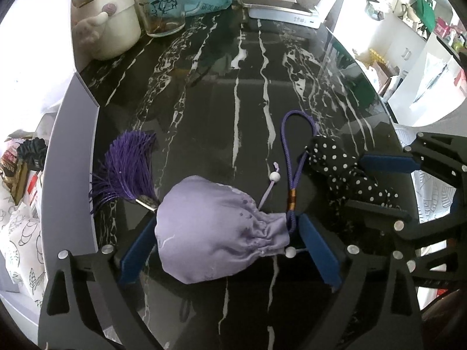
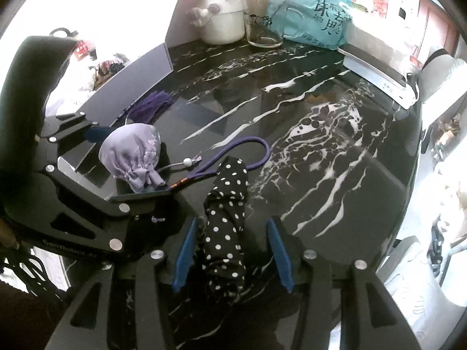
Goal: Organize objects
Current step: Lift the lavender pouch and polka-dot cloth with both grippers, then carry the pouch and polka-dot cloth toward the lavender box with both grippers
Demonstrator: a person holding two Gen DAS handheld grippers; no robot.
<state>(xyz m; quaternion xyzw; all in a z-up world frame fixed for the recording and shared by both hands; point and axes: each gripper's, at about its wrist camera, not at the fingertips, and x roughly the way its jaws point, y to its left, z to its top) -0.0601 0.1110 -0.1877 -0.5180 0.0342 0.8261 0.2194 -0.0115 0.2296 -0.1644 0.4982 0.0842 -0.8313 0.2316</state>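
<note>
Black marble tabletop (image 1: 221, 93), lilac pouch (image 1: 216, 230) between open left fingers (image 1: 137, 250), polka-dot cloth (image 2: 226, 227) between open right fingers (image 2: 280, 250)

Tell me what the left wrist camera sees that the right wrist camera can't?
Only the left wrist view shows the brown snack box beyond the table's left edge.

Only the right wrist view shows the teal drawstring bag's cinched top.

Both share the lilac pouch between the left gripper's open fingers, the polka-dot cloth between the right gripper's, and the purple tassel.
</note>
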